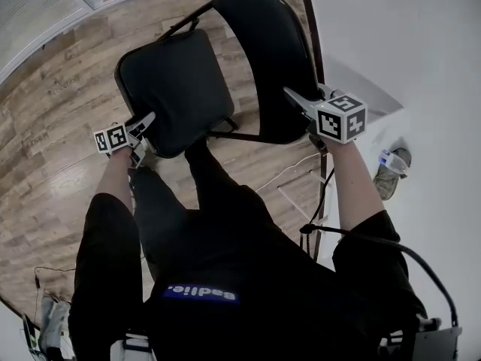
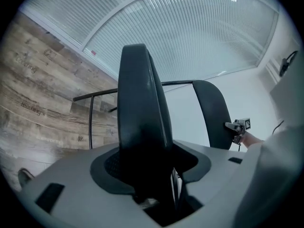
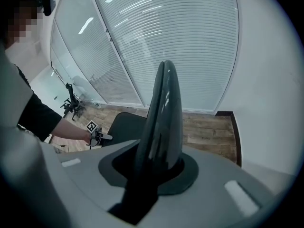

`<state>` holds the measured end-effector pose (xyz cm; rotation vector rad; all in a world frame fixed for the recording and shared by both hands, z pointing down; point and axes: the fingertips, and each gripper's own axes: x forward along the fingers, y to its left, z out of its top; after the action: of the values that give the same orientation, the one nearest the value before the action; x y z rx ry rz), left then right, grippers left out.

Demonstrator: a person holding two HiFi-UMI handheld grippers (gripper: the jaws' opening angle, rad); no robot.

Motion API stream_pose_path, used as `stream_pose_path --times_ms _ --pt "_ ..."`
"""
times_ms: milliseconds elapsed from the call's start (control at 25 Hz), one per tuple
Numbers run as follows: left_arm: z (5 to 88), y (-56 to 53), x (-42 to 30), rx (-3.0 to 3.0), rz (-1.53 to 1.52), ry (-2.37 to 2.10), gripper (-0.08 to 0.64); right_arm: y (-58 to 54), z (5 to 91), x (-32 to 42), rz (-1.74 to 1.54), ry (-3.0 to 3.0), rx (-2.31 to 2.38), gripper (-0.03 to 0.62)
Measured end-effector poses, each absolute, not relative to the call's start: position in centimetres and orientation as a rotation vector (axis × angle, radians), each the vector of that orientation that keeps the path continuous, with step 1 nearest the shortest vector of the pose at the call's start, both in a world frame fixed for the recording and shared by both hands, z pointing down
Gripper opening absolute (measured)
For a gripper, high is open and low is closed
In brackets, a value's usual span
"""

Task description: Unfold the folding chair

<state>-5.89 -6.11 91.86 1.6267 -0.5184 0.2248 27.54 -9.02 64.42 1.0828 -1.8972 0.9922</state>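
Note:
The black folding chair stands on the wood floor in front of me, its padded seat (image 1: 176, 89) swung down and its curved backrest (image 1: 274, 59) to the right. My left gripper (image 1: 143, 130) is at the seat's near left corner. In the left gripper view the seat's edge (image 2: 142, 118) runs deep between the jaws, which are shut on it. My right gripper (image 1: 297, 100) holds the near edge of the backrest. The right gripper view shows the backrest's rim (image 3: 164, 122) clamped between the jaws, with the seat (image 3: 126, 127) and the left gripper (image 3: 102, 136) beyond.
A white wall (image 1: 421, 43) and dark skirting run close along the chair's right side. A glass wall with blinds (image 3: 166, 42) stands behind it. A shoe (image 1: 391, 168) and thin cables (image 1: 301, 175) lie on the floor near my right arm. My legs stand just below the seat.

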Motion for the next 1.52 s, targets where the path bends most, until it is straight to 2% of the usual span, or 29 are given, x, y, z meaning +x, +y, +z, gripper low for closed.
stream_pose_path --times_ms 880,1520 --pt "106.5 -4.7 -16.5 1.535 0.176 -0.477 0.282 -7.9 71.7 20.1 1.024 -1.917 1.076 0.086" --pt "109.2 -5.3 -18.6 1.577 0.125 -0.491 0.312 -8.4 73.9 20.1 1.06 -1.952 1.071 0.087"
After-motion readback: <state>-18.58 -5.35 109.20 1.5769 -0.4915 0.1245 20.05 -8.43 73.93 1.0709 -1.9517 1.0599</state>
